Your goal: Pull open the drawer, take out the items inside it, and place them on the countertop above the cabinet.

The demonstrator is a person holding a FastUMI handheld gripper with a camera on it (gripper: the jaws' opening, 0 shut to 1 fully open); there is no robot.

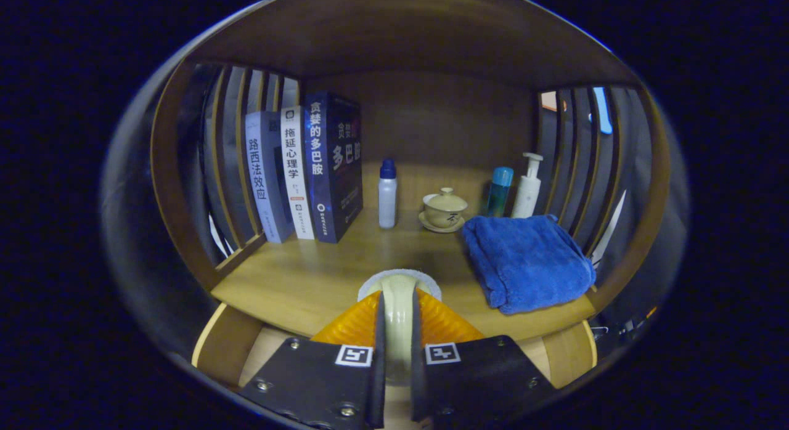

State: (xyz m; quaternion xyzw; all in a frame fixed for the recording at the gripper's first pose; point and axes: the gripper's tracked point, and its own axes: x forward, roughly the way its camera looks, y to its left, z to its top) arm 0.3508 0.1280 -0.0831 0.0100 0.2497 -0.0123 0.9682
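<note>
Gripper [397, 331], lower centre of the frame: fingers are clenching a pale cream, smooth, narrow-edged item [398, 307] with a white rounded rim at its far end; both fingers are pressing its sides. What the item is cannot be told. It is hovering at the front edge of the light wooden countertop [308, 276], mid-frame.

Open room: the bare wood just ahead of the fingers, centre to left, is lying free up to the books.

Left of centre: three upright books [302, 171], glossy spines, are standing against the slatted wooden side panel [228, 165].

Centre: a white plastic bottle with a blue cap [387, 196] is standing upright, well apart from the books.

Right of it: a cream ceramic lidded cup on a saucer [444, 209].

Right: a folded blue terry towel [527, 260], soft and fuzzy, is reaching the countertop's front edge. Behind it are standing a teal bottle [498, 193] and a white pump bottle [529, 186], near the right slats.
</note>
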